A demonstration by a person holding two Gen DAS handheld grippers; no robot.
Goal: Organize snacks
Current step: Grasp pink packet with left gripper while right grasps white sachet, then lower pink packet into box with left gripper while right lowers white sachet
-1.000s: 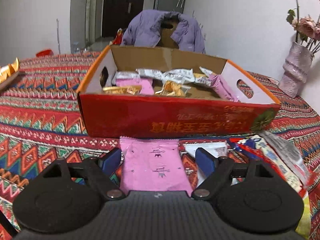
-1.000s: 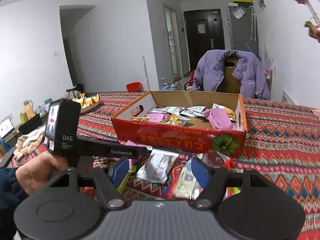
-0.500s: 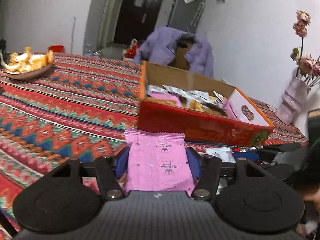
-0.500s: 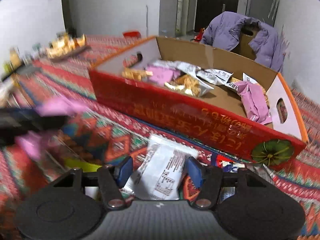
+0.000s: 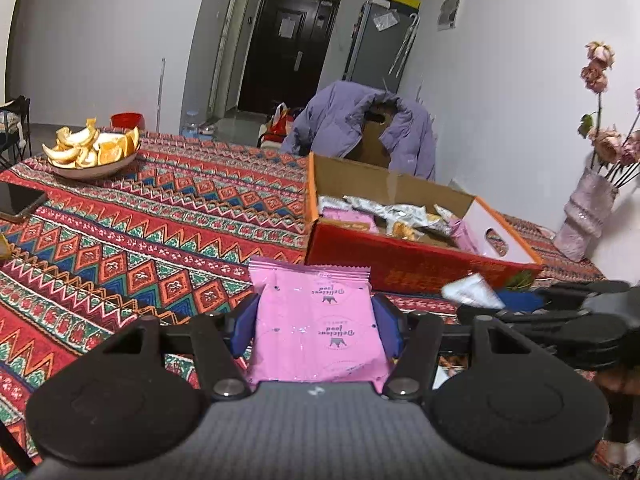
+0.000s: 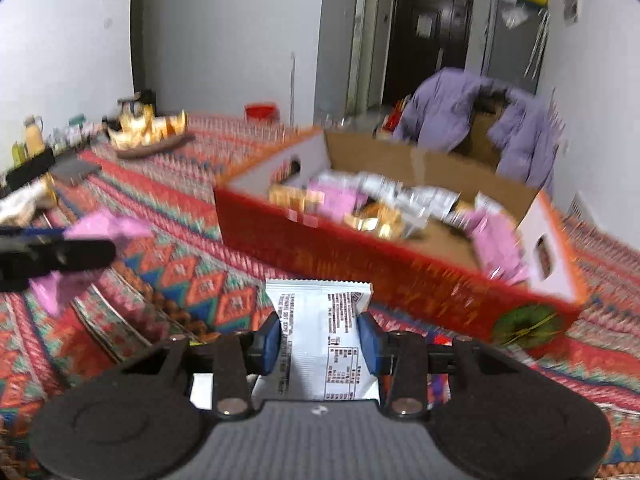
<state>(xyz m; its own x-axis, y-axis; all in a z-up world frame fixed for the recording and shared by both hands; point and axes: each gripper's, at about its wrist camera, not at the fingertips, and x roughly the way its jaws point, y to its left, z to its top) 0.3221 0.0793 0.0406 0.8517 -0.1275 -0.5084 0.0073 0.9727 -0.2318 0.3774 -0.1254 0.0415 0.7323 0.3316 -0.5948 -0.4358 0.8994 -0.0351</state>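
Left claw (image 5: 315, 326) is clamping a pink snack packet (image 5: 316, 328), now lifted off the worktop (image 5: 160, 216) where a second ago it was lying before the red cardboard box (image 5: 416, 264). Right claw (image 6: 320, 338) is closing on a white snack packet (image 6: 322, 340), its pads already pressing the sides. Beyond, the box is holding more snacks on the patterned cloth; a purple jacket (image 5: 360, 124) is draping a chair near the dark door (image 5: 288, 48).

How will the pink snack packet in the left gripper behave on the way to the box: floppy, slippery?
Pink snack packet looks puffy and light. Held flat between the left gripper fingers, it hardly sags. Its glossy film may slip.
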